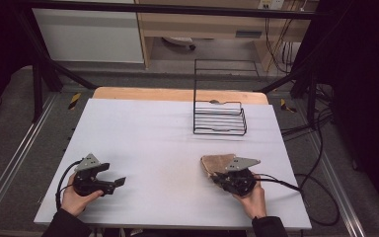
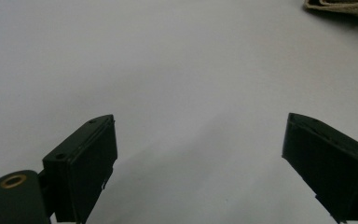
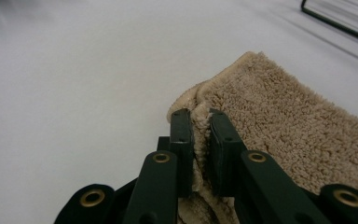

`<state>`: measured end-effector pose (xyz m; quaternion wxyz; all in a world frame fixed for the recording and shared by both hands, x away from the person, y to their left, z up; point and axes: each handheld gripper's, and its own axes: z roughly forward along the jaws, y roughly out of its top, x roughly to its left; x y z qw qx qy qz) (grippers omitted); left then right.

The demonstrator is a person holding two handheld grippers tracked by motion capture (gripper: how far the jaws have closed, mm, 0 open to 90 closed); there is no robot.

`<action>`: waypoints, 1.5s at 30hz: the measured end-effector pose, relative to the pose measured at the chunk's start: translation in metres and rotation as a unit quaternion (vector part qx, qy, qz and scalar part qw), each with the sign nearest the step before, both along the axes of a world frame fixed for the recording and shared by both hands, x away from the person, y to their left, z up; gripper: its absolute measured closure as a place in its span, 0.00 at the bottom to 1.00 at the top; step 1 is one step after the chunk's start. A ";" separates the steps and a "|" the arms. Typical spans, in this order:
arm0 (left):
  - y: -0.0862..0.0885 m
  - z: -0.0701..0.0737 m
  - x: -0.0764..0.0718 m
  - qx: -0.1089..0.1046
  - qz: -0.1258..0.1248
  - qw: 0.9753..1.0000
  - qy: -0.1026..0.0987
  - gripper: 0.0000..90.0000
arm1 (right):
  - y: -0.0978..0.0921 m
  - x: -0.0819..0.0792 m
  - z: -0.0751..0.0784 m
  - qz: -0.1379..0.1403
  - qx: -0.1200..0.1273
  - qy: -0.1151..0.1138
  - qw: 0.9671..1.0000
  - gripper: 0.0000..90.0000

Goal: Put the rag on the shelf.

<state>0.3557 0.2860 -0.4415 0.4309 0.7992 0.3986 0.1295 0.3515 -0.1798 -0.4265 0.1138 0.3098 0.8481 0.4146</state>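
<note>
A beige towel point(image 3: 289, 135) is pinched by the right tool point(image 3: 200, 116): in the right gripper view a folded edge of the terry cloth is clamped between the two nearly closed jaws, and the rest of the cloth is spread away from the tool to its right, lying on the white counter point(image 3: 74, 93). In the high view the towel point(image 1: 216, 163) is seen just ahead of the right tool point(image 1: 217, 176), touching it, with the wire rack point(image 1: 219, 118) well beyond it on the counter point(image 1: 153, 133).

The left tool point(image 1: 120, 181) is held in a hand point(image 1: 76, 197) near the counter's close edge, well apart from the towel. In the left gripper view its jaws are spread wide with nothing between them, the left tool point(image 2: 200, 154) being set above bare counter point(image 2: 168, 70). A corner of the towel point(image 2: 345, 7) is seen far ahead of it and to its right.
</note>
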 end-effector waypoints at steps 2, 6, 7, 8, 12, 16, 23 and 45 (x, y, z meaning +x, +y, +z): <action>-0.001 0.000 0.000 0.006 0.000 1.000 -0.001 0.11 | 0.001 -0.006 -0.001 0.008 -0.002 0.001 1.000 0.91; -0.002 0.000 0.000 0.004 0.000 1.000 0.002 0.11 | -0.001 -0.019 -0.003 0.024 -0.010 0.003 1.000 0.90; -0.002 0.000 -0.001 0.005 0.000 1.000 0.004 0.11 | -0.002 -0.021 -0.004 0.026 -0.011 0.004 1.000 0.90; -0.003 0.000 -0.001 0.006 -0.002 1.000 0.002 0.11 | -0.003 -0.023 -0.005 0.029 -0.011 0.006 1.000 0.90; -0.006 -0.001 -0.001 0.009 -0.007 1.000 0.005 0.11 | -0.004 -0.029 -0.007 0.038 -0.015 0.013 0.999 0.89; -0.007 0.000 -0.001 0.010 -0.010 1.000 0.005 0.11 | -0.006 -0.028 -0.007 0.040 -0.007 0.019 0.999 0.81; -0.005 -0.001 0.001 0.004 -0.006 1.000 0.010 0.11 | -0.034 -0.026 0.010 -0.021 0.058 -0.017 0.998 0.52; -0.005 0.000 0.000 0.009 -0.004 1.000 0.012 0.11 | -0.067 -0.022 -0.025 -0.194 0.017 0.082 0.977 0.75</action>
